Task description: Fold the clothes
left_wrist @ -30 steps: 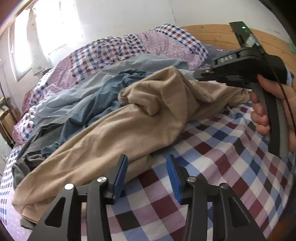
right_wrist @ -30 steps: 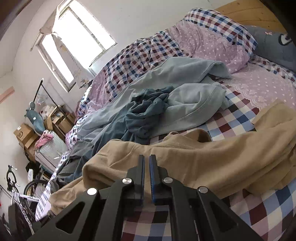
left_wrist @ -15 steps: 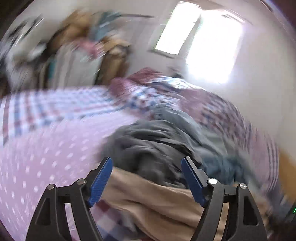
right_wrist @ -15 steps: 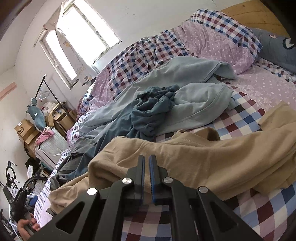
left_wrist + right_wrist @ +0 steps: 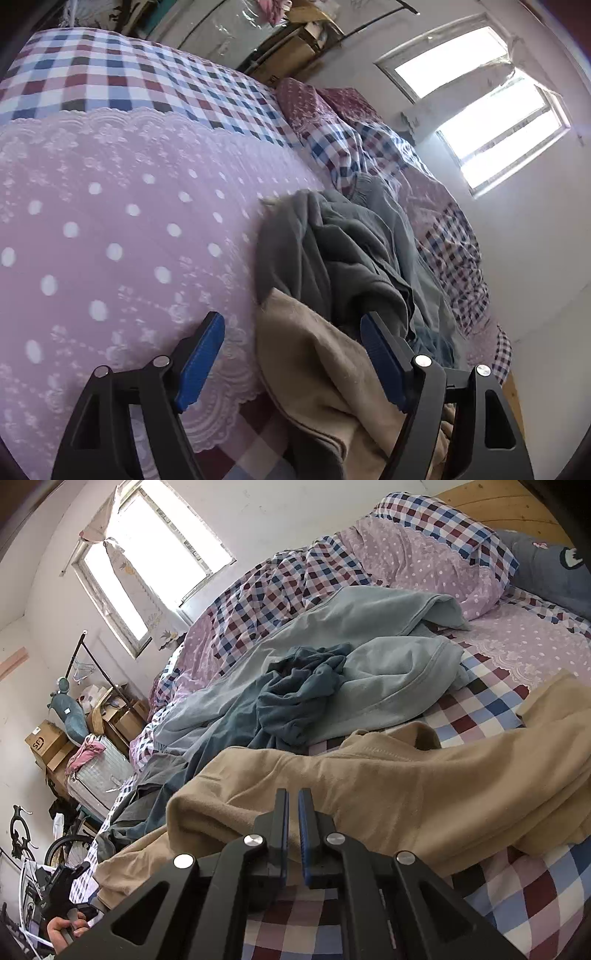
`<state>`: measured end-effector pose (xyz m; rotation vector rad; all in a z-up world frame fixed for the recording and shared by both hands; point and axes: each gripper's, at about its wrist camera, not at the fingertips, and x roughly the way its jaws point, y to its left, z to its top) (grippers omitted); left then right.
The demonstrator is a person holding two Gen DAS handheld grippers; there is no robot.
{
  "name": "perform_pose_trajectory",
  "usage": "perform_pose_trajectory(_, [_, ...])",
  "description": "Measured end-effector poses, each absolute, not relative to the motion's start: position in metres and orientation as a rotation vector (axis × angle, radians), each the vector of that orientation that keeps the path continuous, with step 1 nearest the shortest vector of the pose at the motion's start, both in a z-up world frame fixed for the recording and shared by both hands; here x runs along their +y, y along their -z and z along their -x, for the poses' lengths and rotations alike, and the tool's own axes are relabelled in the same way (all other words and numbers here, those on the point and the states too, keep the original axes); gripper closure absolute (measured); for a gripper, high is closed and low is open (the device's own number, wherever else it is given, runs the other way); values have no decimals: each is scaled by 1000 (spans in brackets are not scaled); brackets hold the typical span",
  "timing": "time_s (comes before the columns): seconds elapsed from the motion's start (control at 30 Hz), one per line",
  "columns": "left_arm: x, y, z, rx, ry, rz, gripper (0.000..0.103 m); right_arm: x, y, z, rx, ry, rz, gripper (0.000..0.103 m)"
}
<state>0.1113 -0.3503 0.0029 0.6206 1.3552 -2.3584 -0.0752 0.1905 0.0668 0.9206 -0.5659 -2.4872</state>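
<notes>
A tan garment (image 5: 388, 790) lies stretched across the checked bed sheet (image 5: 524, 890). My right gripper (image 5: 293, 805) is shut, its tips at the garment's near edge; whether cloth is pinched between them is hidden. My left gripper (image 5: 291, 328) is open wide at the garment's other end (image 5: 314, 362), its fingers on either side of the tan edge. A dark grey garment (image 5: 332, 254) lies just beyond it. In the right wrist view the left gripper (image 5: 62, 890) shows far off at the lower left.
A teal garment (image 5: 295, 694) and pale blue-grey garments (image 5: 391, 672) are piled mid-bed. A lilac dotted cover (image 5: 110, 221) lies left of the left gripper. Checked duvet and pillow (image 5: 424, 542) sit toward the wooden headboard. Boxes, a suitcase (image 5: 96, 771) and a bicycle stand beside the bed.
My left gripper swung away from the middle of the bed to the tan garment's far end and opened wider. My right gripper stayed shut and barely moved.
</notes>
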Motion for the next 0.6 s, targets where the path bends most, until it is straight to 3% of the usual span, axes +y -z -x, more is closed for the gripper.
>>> perform_pose_trajectory(0.03, [-348, -3, -109, 1349, 2368, -631, 39, 191, -67, 75, -564, 2488, -921, 97])
perform_pose_trajectory(0.07, [-347, -3, -107, 1353, 2369, -645, 64, 191, -67, 75, -563, 2489, -921, 97])
perform_pose_trajectory(0.13, [-344, -6, -108, 1356, 2354, -654, 82, 190, -67, 74, -559, 2490, -921, 97])
perform_pose_trajectory(0.33, [-318, -48, -114, 1209, 2476, -519, 95, 193, -70, 71, -552, 2490, -919, 97])
perform_pose_trajectory(0.6, [-203, -126, -120, 906, 2988, -491, 97, 188, -75, 44, -548, 2389, -948, 97])
